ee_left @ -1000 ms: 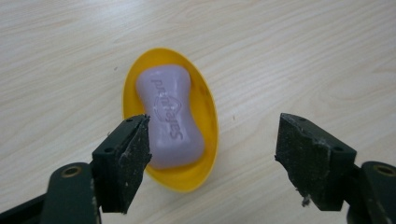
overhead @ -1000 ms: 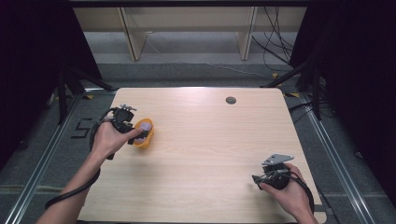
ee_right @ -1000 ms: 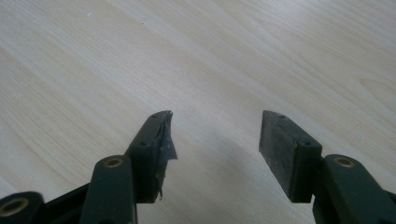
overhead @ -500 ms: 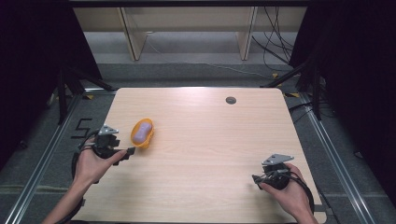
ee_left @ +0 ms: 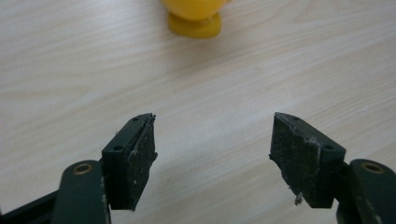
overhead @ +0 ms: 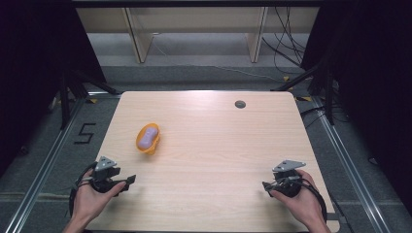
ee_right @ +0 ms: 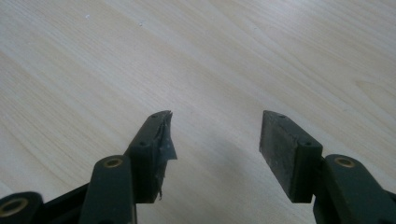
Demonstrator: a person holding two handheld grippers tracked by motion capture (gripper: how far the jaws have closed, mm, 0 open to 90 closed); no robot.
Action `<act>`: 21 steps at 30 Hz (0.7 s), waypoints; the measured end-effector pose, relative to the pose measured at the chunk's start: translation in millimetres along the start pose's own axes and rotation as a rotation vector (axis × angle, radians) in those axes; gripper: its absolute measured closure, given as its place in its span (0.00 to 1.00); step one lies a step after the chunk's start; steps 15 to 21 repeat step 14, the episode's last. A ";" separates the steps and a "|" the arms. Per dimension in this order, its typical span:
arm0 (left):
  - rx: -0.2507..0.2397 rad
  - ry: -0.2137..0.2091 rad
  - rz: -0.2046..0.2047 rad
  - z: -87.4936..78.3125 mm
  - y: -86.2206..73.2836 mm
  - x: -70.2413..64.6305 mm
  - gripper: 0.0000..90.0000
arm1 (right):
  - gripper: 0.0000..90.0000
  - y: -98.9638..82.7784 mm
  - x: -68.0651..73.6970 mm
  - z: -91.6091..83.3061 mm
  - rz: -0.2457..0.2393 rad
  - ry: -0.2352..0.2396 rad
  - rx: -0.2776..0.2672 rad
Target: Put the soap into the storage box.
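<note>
Yellow bowl (overhead: 148, 139) with a purple object (overhead: 146, 138) inside, set on the worktop (overhead: 209, 160) left of centre, upright, apart from both grippers. Left gripper (overhead: 127, 180) low at the near-left edge, well back from the bowl; jaws have just been closing but remain spread, nothing between them, bare wood under them in the left gripper view, bowl foot (ee_left: 194, 25) at top of that view. Right gripper (overhead: 266, 186) at the near-right corner, jaws spread, nothing held, only wood grain ahead. Step in hand, judging by the layout: placement done, retreat to rest. Best done by backing straight off, low and level, cable kept clear of the bowl. Small dark grommet (overhead: 240, 104) near the far edge, well away. No obstruction between either gripper and the bowl.
</note>
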State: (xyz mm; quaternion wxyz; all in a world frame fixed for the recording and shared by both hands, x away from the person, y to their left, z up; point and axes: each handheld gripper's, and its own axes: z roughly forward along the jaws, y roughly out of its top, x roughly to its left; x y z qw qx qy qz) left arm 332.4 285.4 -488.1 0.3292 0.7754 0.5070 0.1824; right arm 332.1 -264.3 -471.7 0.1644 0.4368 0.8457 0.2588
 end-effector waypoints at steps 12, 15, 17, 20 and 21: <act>-0.006 -0.046 -0.049 9.2 -15.1 -2.6 0.39 | 0.49 0.1 -1.4 -0.9 -0.005 -0.007 -0.019; -0.026 -0.046 -0.066 10.4 -15.1 -3.7 0.39 | 0.49 0.2 -1.5 -0.9 -0.005 -0.006 -0.017; -0.026 -0.046 -0.066 10.4 -15.1 -3.7 0.39 | 0.49 0.2 -1.5 -0.9 -0.005 -0.006 -0.017; -0.026 -0.046 -0.066 10.4 -15.1 -3.7 0.39 | 0.49 0.2 -1.5 -0.9 -0.005 -0.006 -0.017; -0.026 -0.046 -0.066 10.4 -15.1 -3.7 0.39 | 0.49 0.2 -1.5 -0.9 -0.005 -0.006 -0.017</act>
